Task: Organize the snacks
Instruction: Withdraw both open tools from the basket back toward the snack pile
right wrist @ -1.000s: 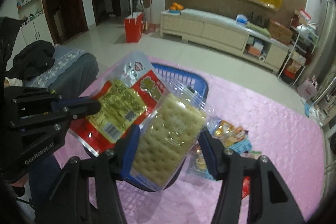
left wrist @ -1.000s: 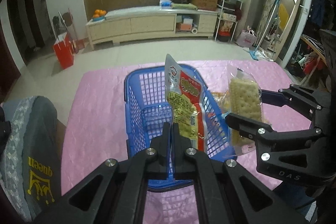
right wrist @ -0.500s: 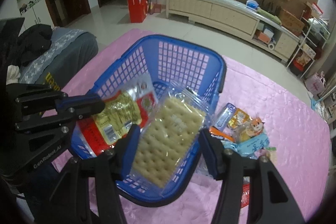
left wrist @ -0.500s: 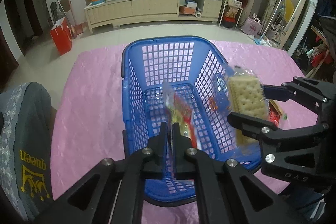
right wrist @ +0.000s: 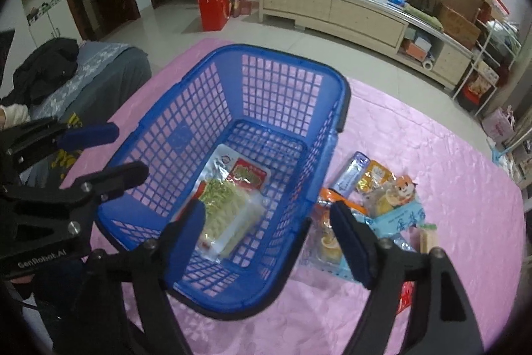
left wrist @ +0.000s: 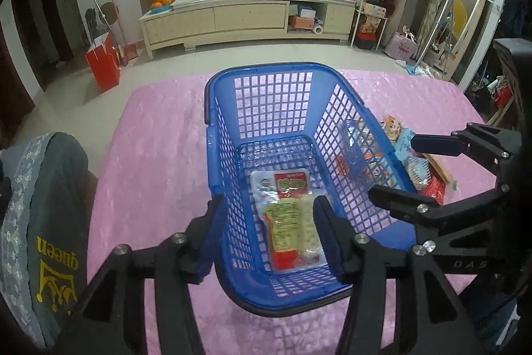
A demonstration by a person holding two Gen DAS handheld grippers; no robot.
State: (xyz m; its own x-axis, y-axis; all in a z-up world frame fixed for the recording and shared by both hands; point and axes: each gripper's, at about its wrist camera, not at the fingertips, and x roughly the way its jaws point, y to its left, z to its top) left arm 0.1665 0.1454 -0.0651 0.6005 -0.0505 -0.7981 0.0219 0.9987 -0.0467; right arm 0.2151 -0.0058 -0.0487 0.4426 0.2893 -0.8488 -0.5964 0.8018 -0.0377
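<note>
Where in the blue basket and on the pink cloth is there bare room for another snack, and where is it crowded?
Free: the blue basket floor beyond the snack packets, and the pink cloth left of it. Crowded: the snack pile right of the basket.

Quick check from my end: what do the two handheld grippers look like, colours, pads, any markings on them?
Both are black, angular two-finger frames studded with silver screw heads. The left gripper and right gripper each carry dark blue pads on the inner faces of their fingers. White lettering "GenRobot.AI" runs along the left gripper's body in the right wrist view; faint letters "DAS" show on the right gripper's body in the left wrist view. No cables or sleeves show.
</note>
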